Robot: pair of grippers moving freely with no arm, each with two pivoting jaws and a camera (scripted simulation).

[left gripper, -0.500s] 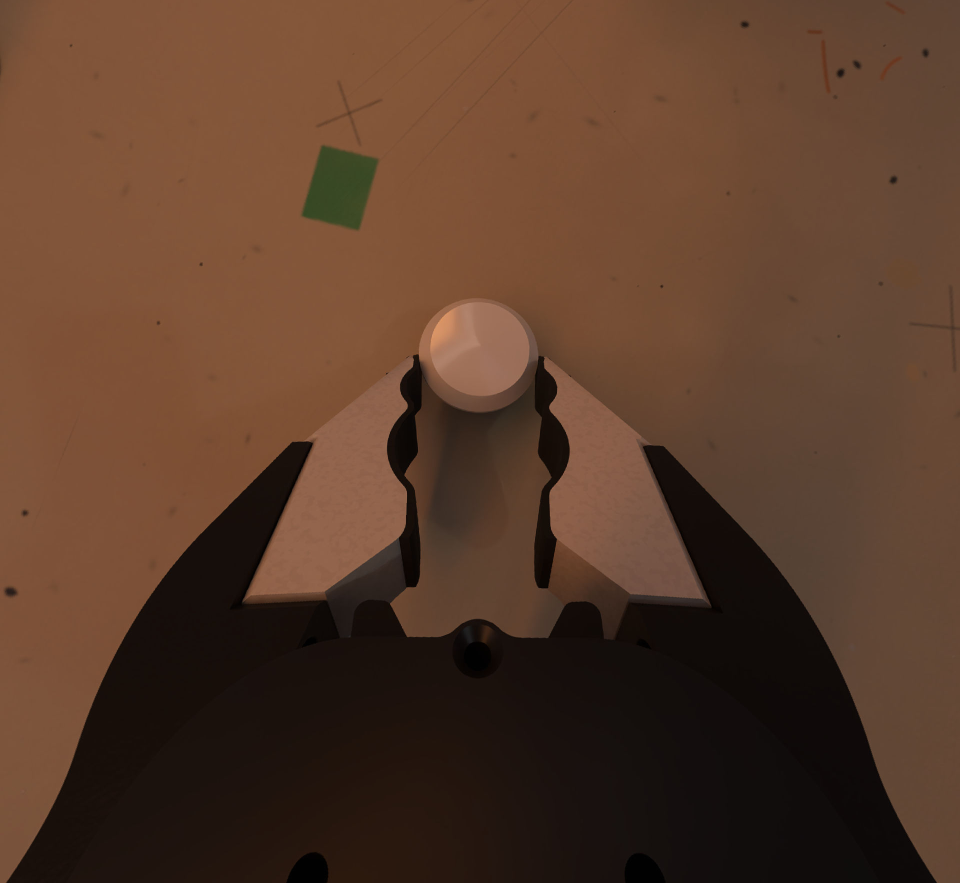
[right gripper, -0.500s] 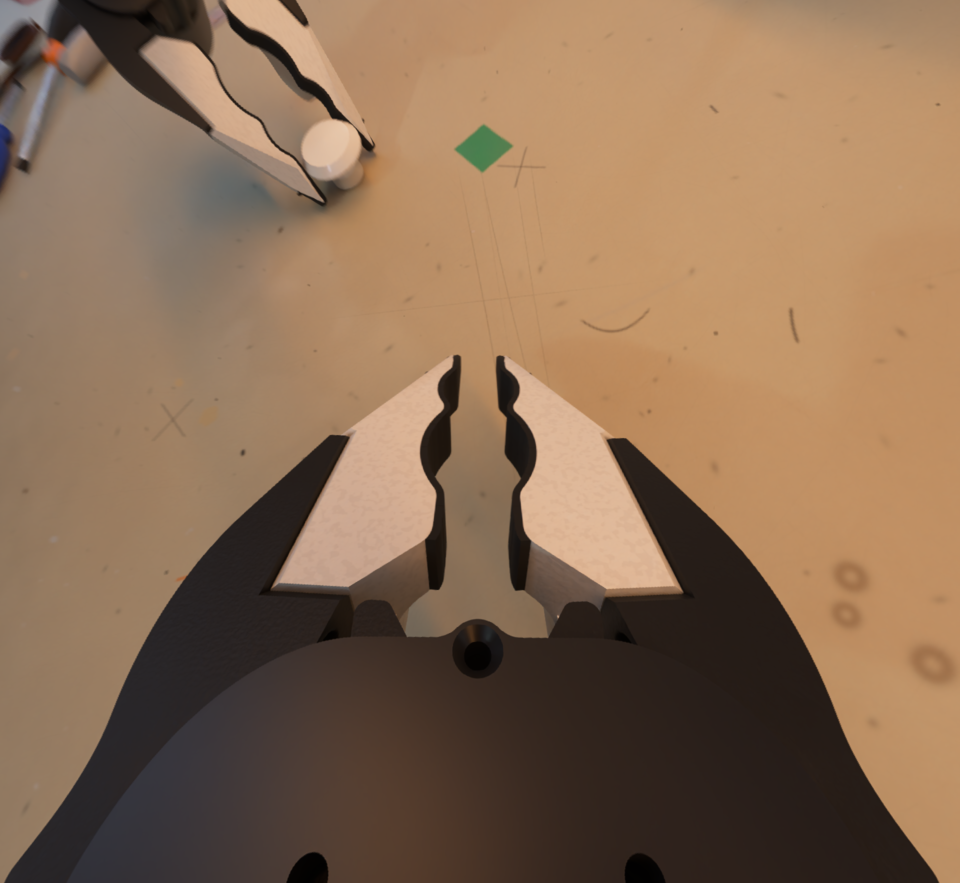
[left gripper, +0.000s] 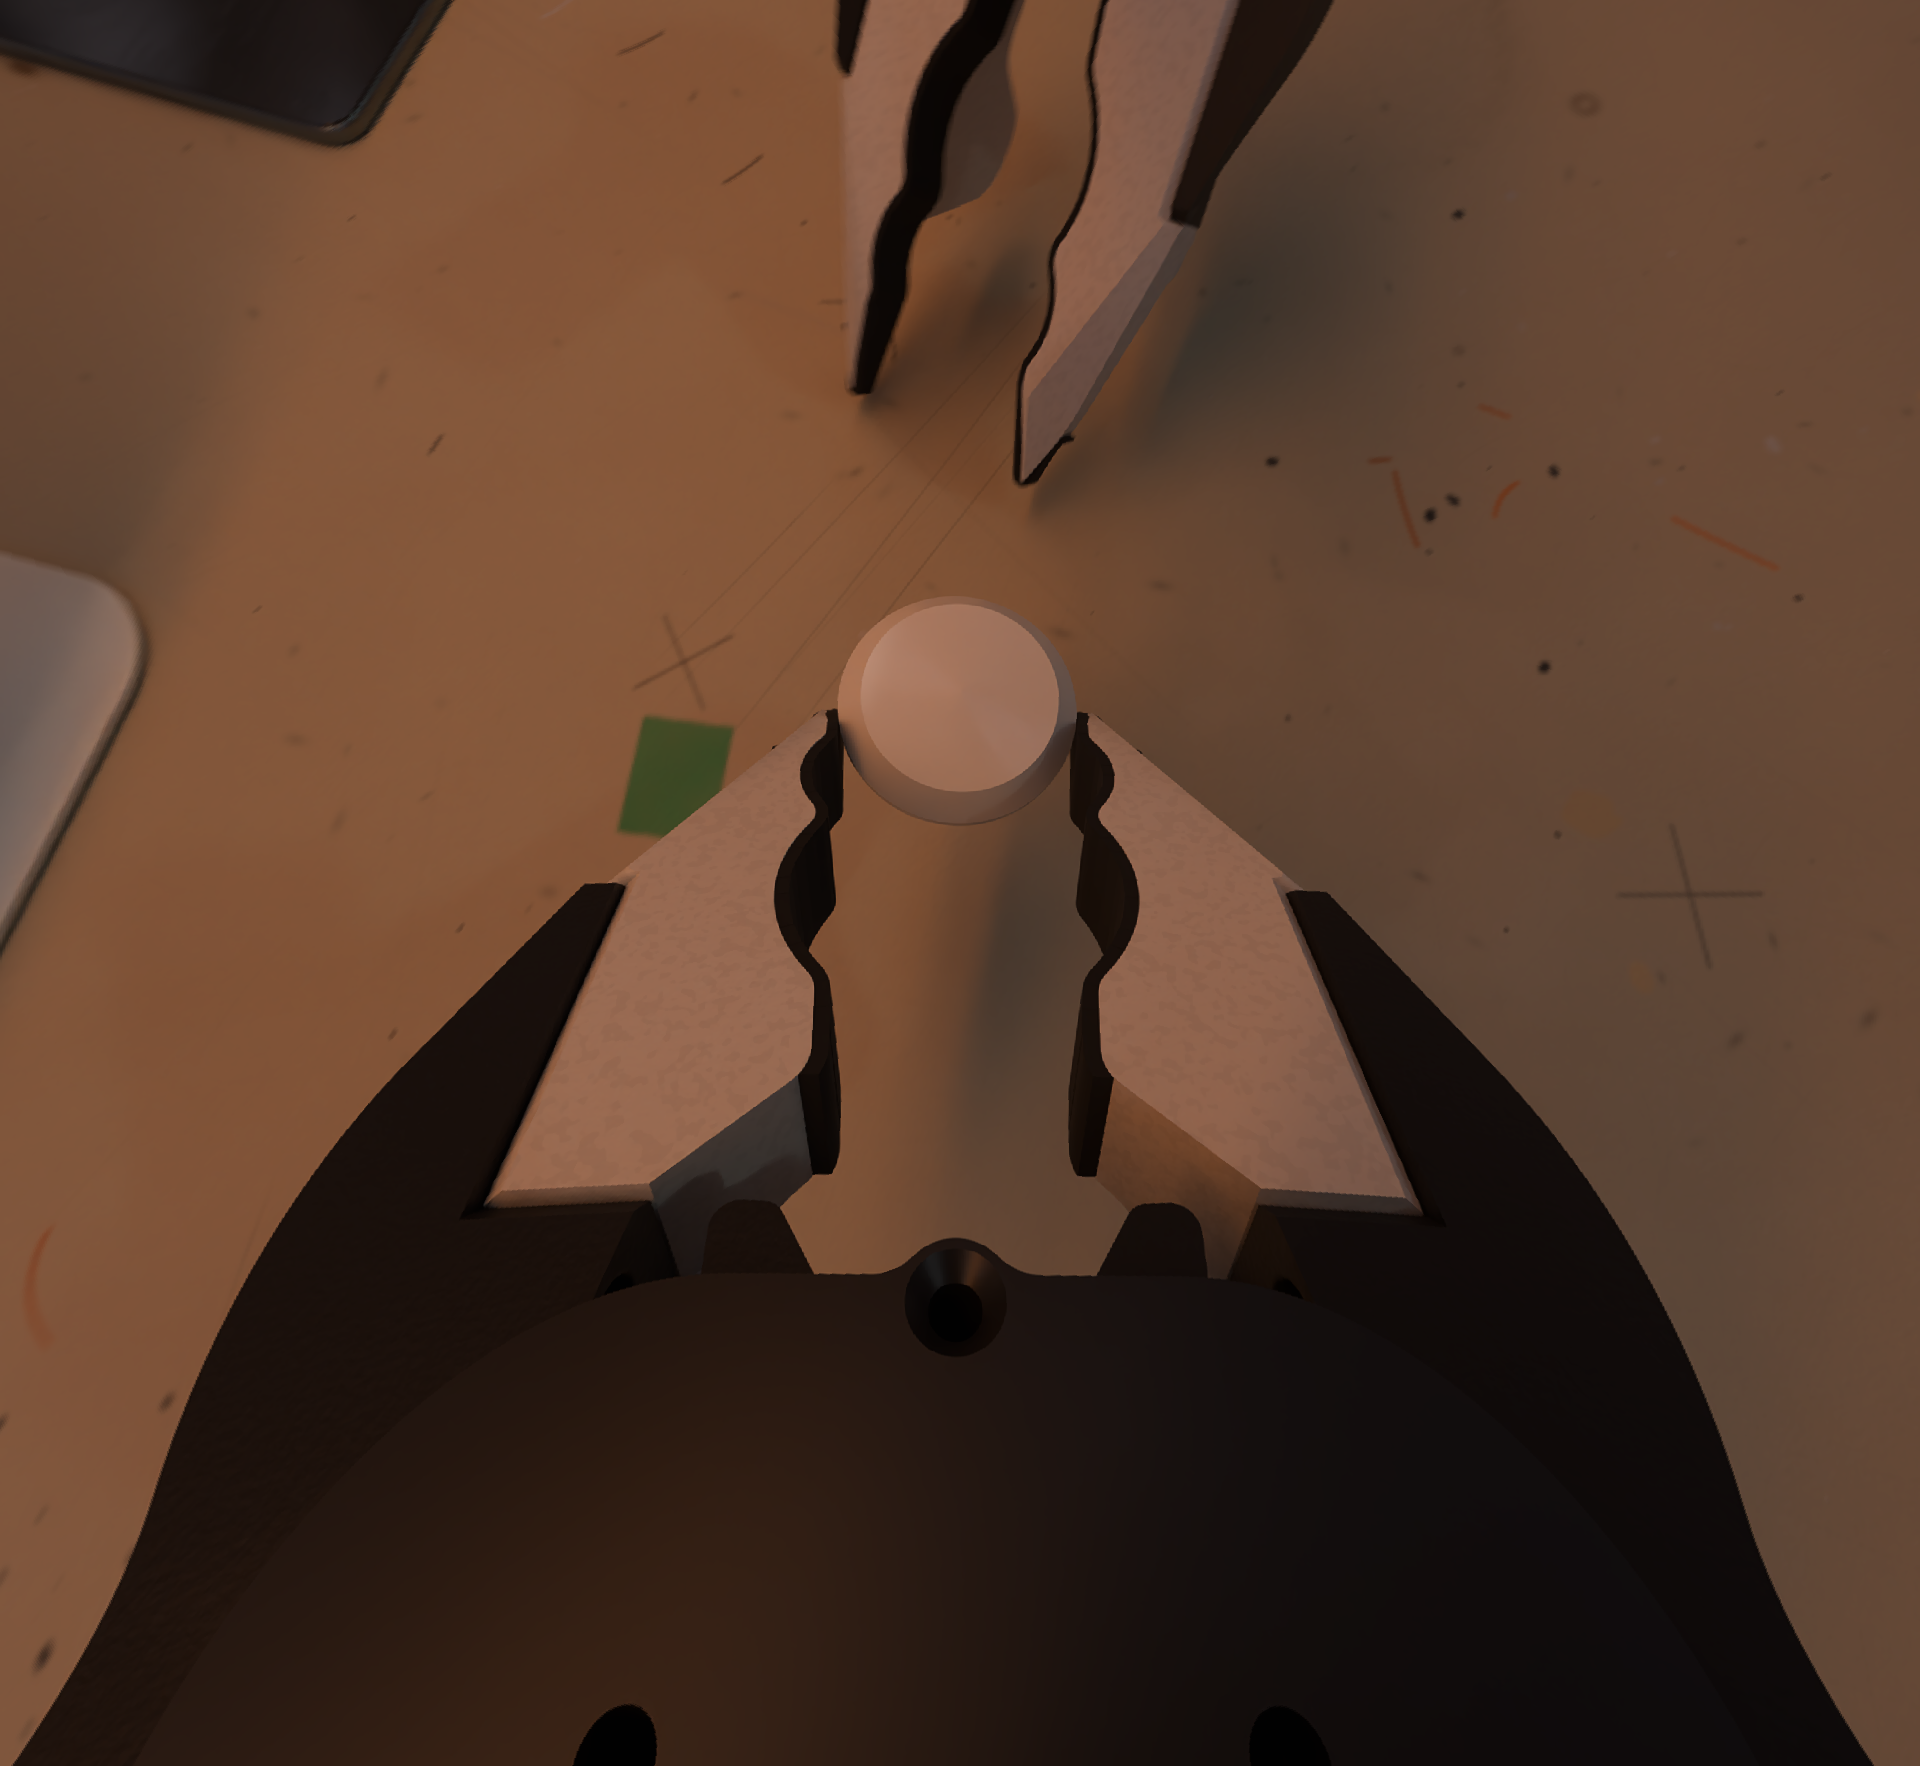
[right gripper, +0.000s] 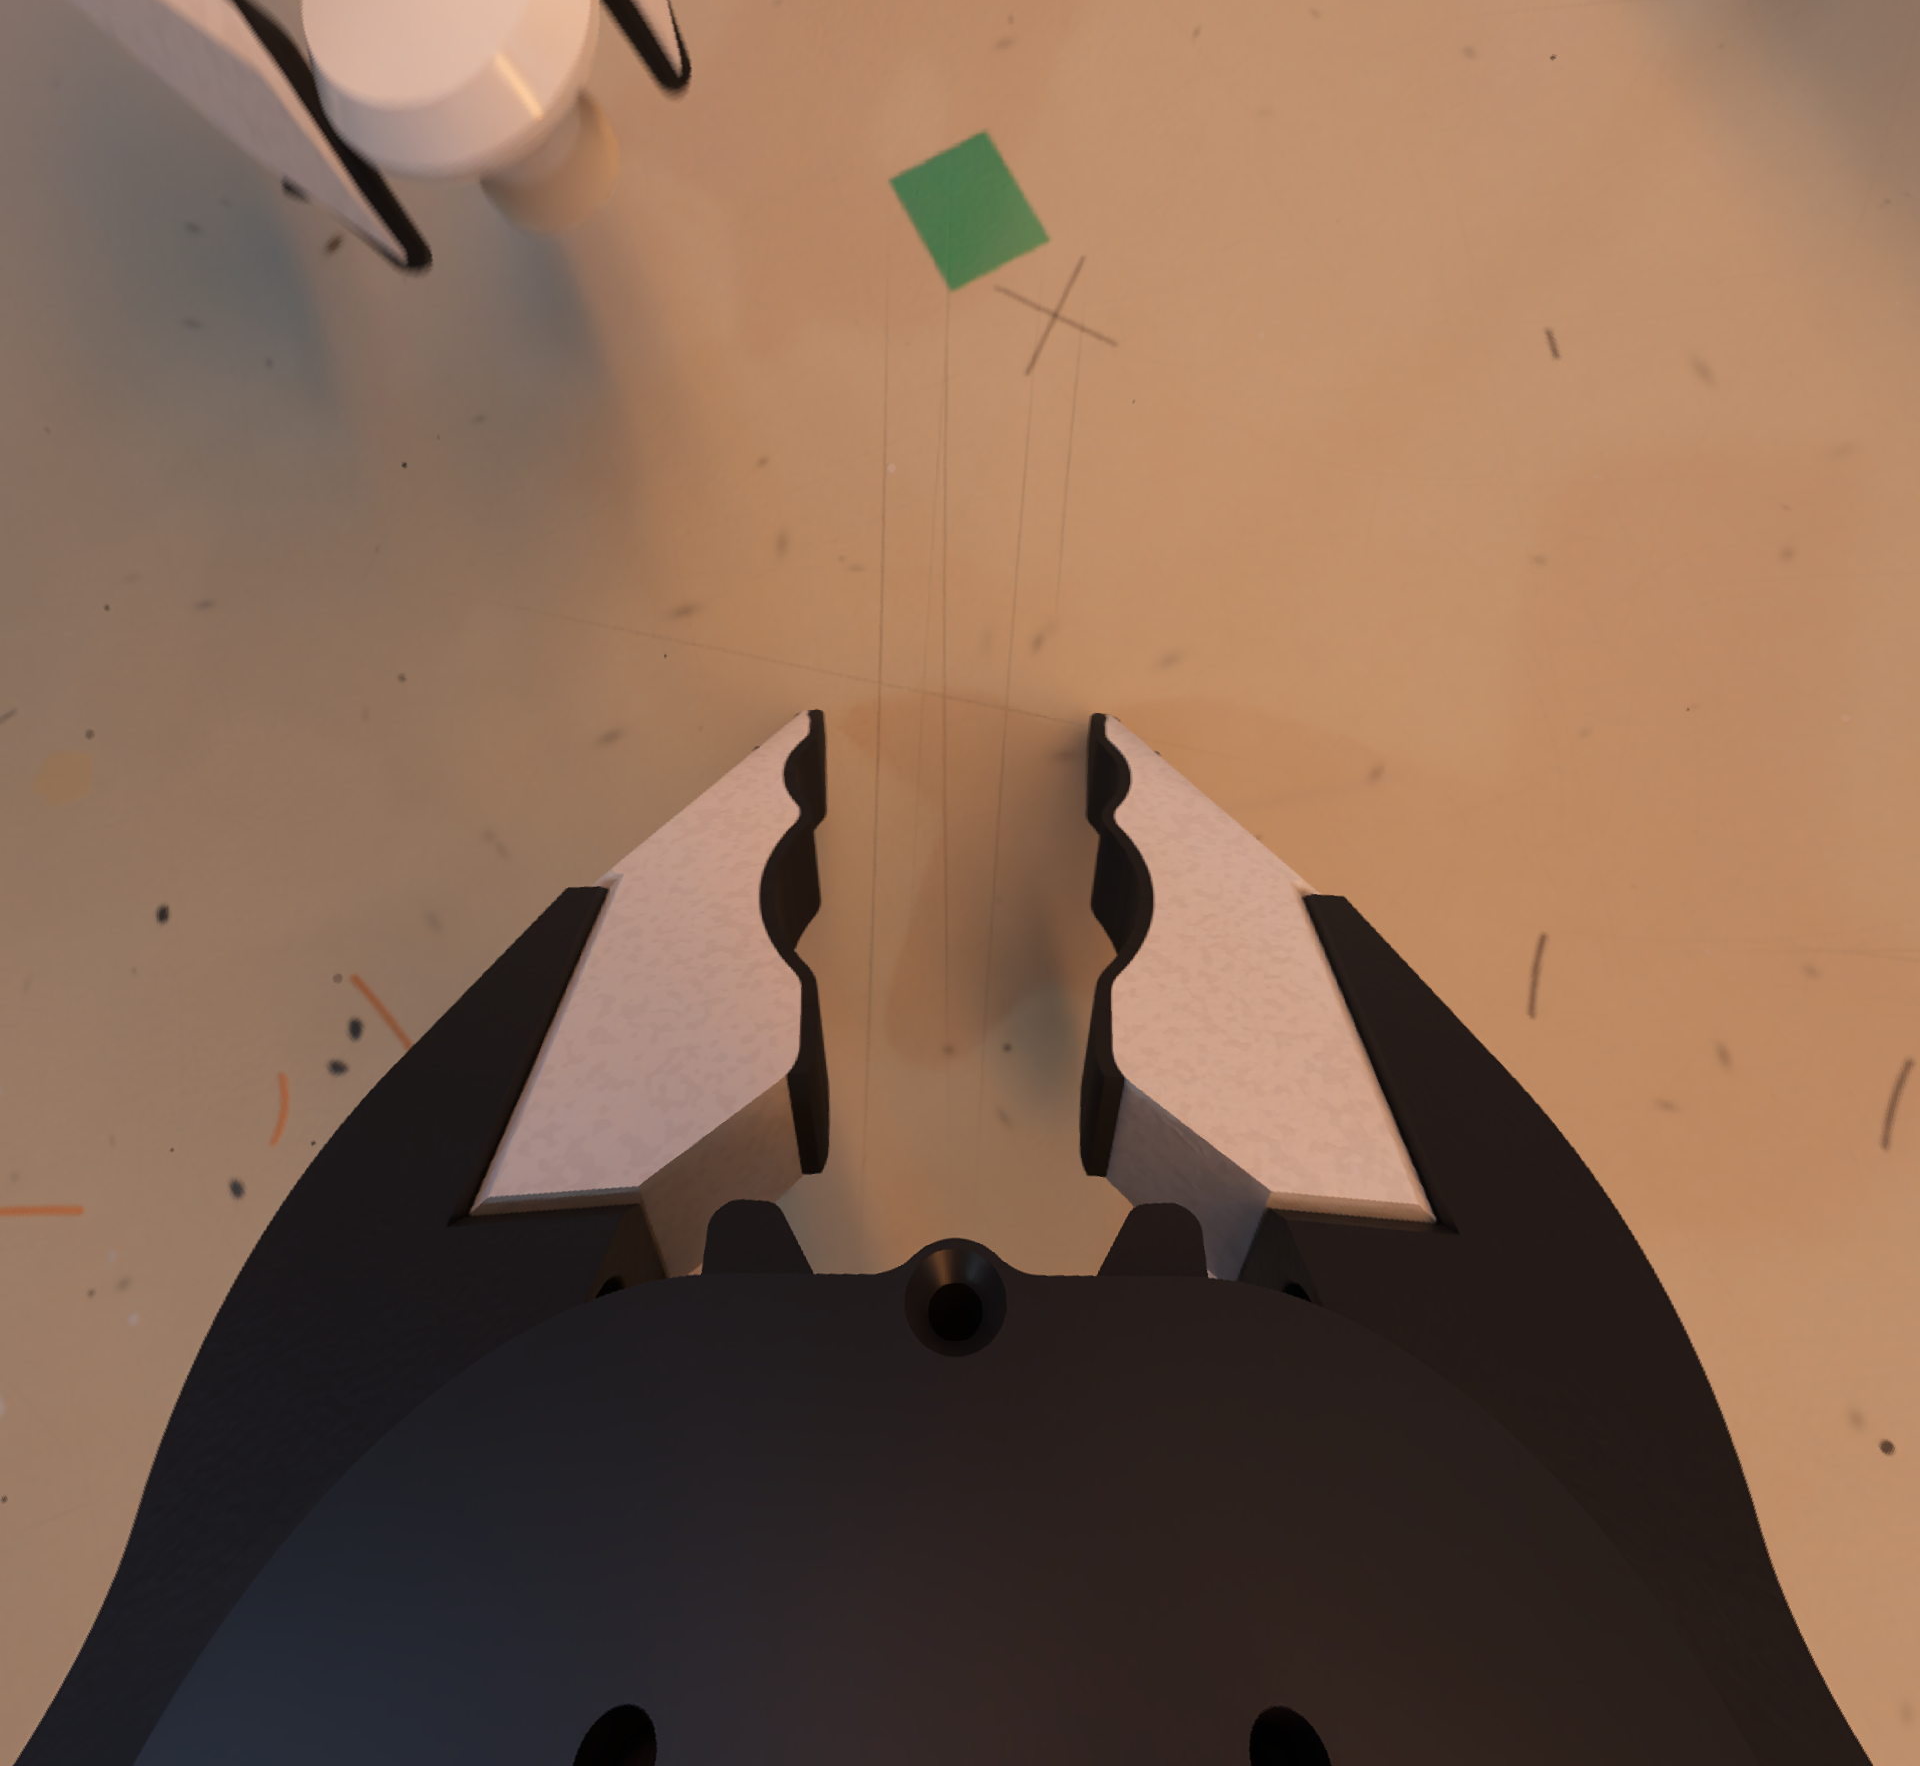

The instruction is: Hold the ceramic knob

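the left gripper (left gripper: pixel 954 729) grips the white ceramic knob (left gripper: pixel 954 708) at its fingertips, jaws closed on the knob's sides above the tabletop (left gripper: pixel 1455 781). a green square (left gripper: pixel 675 774) lies just left. the right gripper (right gripper: pixel 956 729) hovers wide open and empty, farther off.
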